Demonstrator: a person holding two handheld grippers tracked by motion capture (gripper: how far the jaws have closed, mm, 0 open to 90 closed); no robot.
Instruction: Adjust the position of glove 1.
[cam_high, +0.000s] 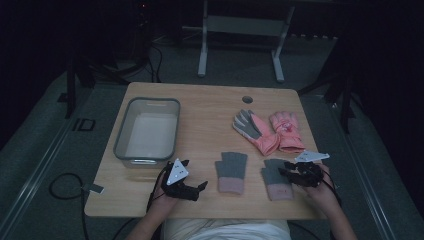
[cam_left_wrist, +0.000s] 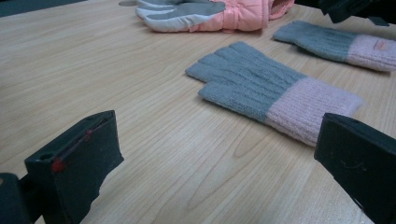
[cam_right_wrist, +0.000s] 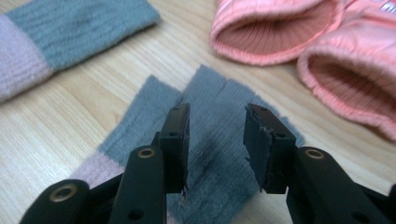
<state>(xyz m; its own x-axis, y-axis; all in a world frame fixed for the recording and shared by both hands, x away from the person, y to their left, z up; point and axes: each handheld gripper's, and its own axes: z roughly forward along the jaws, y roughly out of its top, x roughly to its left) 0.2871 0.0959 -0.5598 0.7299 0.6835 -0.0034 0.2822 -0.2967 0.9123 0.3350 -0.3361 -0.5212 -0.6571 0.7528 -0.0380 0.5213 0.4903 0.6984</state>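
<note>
gloves are what the scene seems to be about: two grey knit gloves with pink cuffs lie near the front edge of the table (cam_high: 210, 105), one by the middle (cam_high: 231, 171) and one toward the front right corner (cam_high: 276, 178), while a pink padded pair (cam_high: 270, 131) rests behind them toward the right edge. the right gripper (cam_right_wrist: 217, 140) hangs over the right knit glove (cam_right_wrist: 219, 154), jaws parted by a narrow gap with nothing between them. the left gripper (cam_high: 182, 181) waits spread wide and empty near the front edge, left of the middle glove (cam_left_wrist: 271, 95). the likely risk is a shallow pinch: thin knit lying flat could slip out, or the jaws catch only the top layer and drag it. the bin (cam_high: 120, 137) sits by the left edge, well apart.
</note>
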